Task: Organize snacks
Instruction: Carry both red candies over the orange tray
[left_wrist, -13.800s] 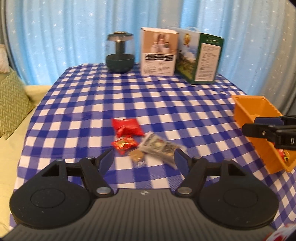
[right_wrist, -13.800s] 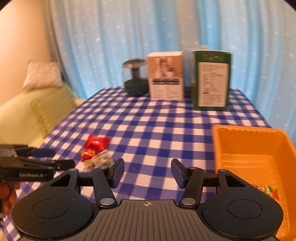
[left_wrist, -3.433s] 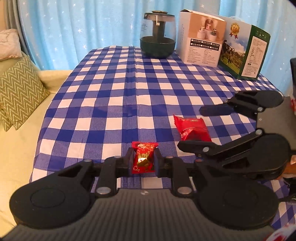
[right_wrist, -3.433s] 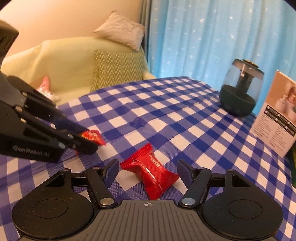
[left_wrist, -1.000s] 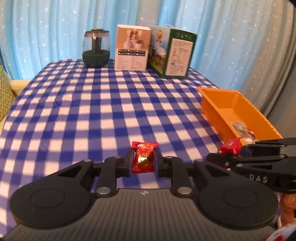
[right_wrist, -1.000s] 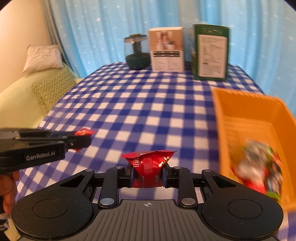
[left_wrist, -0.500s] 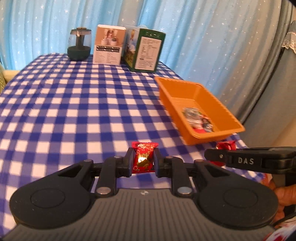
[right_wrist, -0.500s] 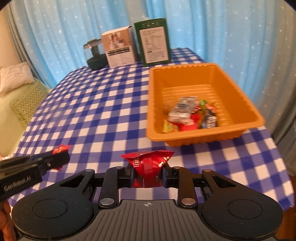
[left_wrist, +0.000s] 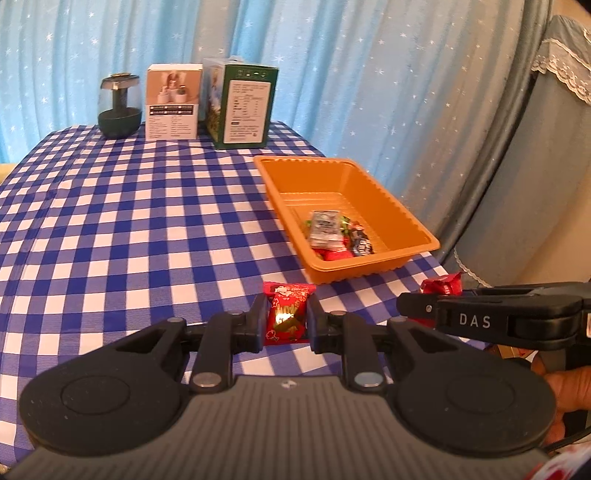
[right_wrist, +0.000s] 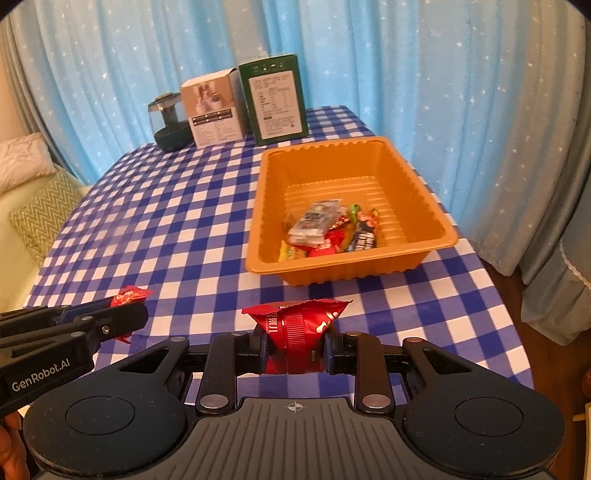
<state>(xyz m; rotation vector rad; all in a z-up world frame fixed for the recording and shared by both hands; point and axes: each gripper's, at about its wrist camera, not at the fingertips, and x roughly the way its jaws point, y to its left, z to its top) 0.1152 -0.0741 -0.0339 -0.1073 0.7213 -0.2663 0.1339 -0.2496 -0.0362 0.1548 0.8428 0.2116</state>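
Sitting clamped in left gripper (left_wrist: 286, 319): red candy (left_wrist: 286, 314)

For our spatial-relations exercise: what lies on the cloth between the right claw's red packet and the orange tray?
Nothing: in the right wrist view only bare checked tablecloth separates the red packet from the orange tray.

we hold both claws angled downward, side by side: left claw (left_wrist: 286, 319) clamped shut on a red packet, right claw (right_wrist: 295, 345) likewise.
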